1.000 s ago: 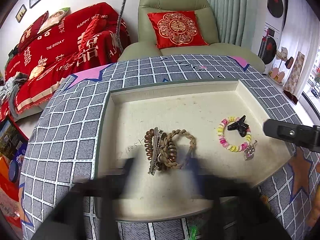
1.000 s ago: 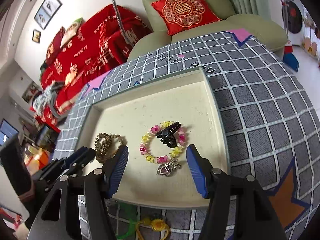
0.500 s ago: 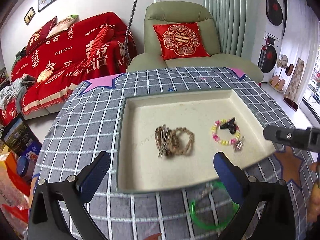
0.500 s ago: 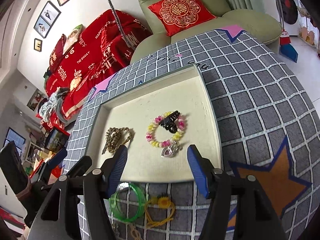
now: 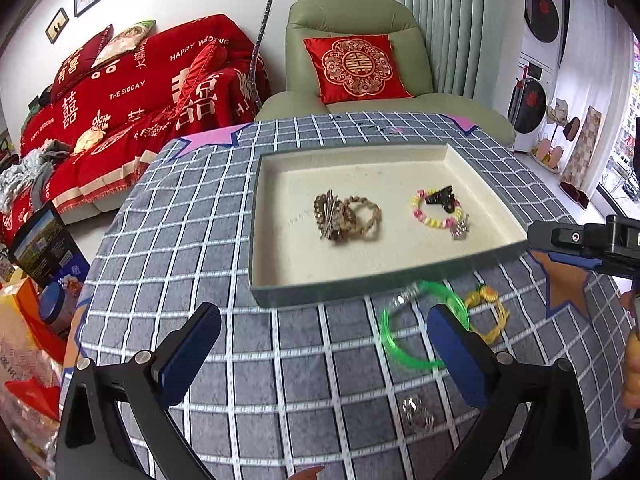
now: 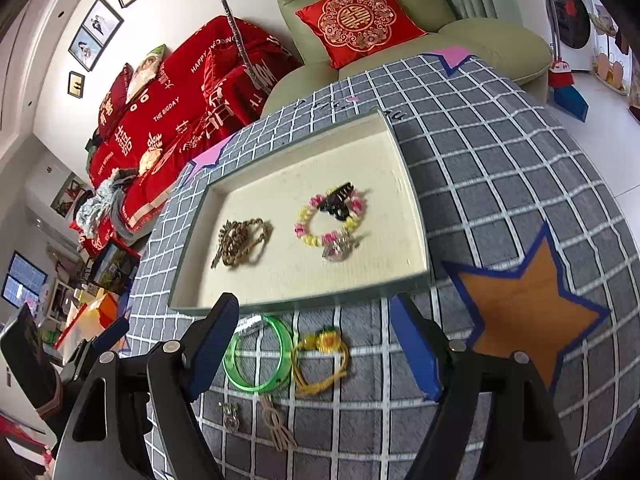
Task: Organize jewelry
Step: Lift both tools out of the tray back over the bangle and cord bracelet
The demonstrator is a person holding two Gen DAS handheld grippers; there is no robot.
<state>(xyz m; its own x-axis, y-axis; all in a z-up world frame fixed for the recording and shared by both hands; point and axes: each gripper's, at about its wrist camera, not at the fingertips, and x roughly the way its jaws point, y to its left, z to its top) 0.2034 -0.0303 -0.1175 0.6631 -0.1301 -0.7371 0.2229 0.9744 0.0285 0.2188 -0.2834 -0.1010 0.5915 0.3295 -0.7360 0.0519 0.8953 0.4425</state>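
Hovering with blue-padded fingers spread wide, the left gripper (image 5: 324,354) holds nothing; a translucent green plastic bangle (image 5: 420,326) lies flat on the cloth, partly behind its right pad. The right gripper (image 6: 316,344) is just as wide apart and empty, and between its fingers sit that same smooth green ring and, touching it, a yellow cord bracelet (image 6: 320,356) with a knotted flower. Nearer than those fingertips lie a small silvery charm (image 6: 231,416) and a tan woven tassel (image 6: 276,426).

Beyond both pairs of fingers stands a shallow rectangular tray (image 6: 188,276), grey-green outside with a cream, felt-like floor. Inside, toward the left, a heap of brown braided and coiled bands (image 5: 346,216); toward the right, apart from it, a pink-and-yellow beaded bracelet (image 6: 330,220) with a black claw clip (image 6: 338,202) resting on it and a heart-shaped pendant (image 6: 336,250).

Everything rests on a grey grid-checked tablecloth (image 5: 180,208) with an orange star (image 6: 520,312). Farther off, a green armchair (image 5: 360,12) with a red embroidered cushion (image 5: 356,66), and a sofa under a red throw (image 5: 132,96).
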